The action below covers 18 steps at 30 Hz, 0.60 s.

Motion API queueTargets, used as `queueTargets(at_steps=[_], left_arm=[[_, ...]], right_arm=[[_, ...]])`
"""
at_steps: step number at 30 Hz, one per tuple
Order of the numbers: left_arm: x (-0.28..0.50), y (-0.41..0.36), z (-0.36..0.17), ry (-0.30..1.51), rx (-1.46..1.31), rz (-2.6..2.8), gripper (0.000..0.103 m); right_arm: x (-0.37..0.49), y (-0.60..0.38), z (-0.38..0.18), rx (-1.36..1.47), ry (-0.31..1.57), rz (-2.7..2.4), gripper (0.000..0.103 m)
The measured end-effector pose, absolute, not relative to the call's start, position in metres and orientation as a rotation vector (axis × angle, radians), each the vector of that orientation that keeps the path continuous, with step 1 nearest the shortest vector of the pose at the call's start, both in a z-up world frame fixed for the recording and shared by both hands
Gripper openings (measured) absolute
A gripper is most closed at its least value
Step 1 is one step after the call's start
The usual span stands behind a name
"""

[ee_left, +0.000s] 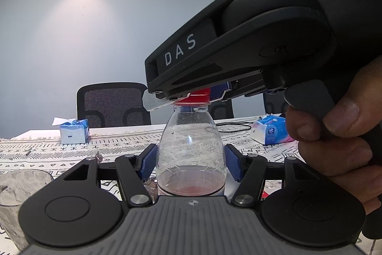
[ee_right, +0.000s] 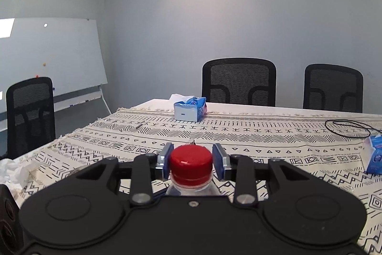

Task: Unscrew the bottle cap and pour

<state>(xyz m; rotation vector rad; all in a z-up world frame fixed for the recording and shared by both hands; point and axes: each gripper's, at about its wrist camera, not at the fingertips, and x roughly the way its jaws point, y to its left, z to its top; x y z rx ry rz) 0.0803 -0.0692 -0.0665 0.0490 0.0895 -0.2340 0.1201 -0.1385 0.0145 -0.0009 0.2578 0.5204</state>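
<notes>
Left wrist view: your left claw (ee_left: 189,163) has its blue pads on both sides of the bottle (ee_left: 191,149), at or very near the plastic, so I read it as holding the bottle at mid-body. Bottle stands upright on the table (ee_left: 47,152), long axis vertical, neck up. Red cap (ee_left: 194,97) is still seated on the neck. Your right claw (ee_left: 191,93) comes in from above right and sits at cap height; your hand (ee_left: 334,135) is on its handle. Some reddish liquid is left in the lower part. A glass (ee_left: 21,192) stands at lower left, looks empty as far as I can tell.

Right wrist view: right claw (ee_right: 193,160) is narrow, one pad on each side of the cap (ee_right: 191,163); a thin gap shows at each side, so firm contact is unclear. Cap top faces up, bottle (ee_right: 191,189) axis vertical.

My read: early stage. Bottle secured, cap bracketed, unscrewing not finished, pouring into the glass all still to do
</notes>
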Motion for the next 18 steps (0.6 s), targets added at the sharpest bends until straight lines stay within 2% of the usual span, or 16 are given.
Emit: queueTargets(at_steps=[14, 18], left_arm=[[0.0752, -0.0671, -0.0653, 0.090, 0.051, -0.230, 0.058], [0.0740, -0.0663, -0.0648, 0.091, 0.049, -0.229, 0.058]], right_arm=[[0.1198, -0.1407, 0.0158, 0.006, 0.259, 0.515, 0.039], [0.1199, -0.1388, 0.0192, 0.002, 0.252, 0.511, 0.043]])
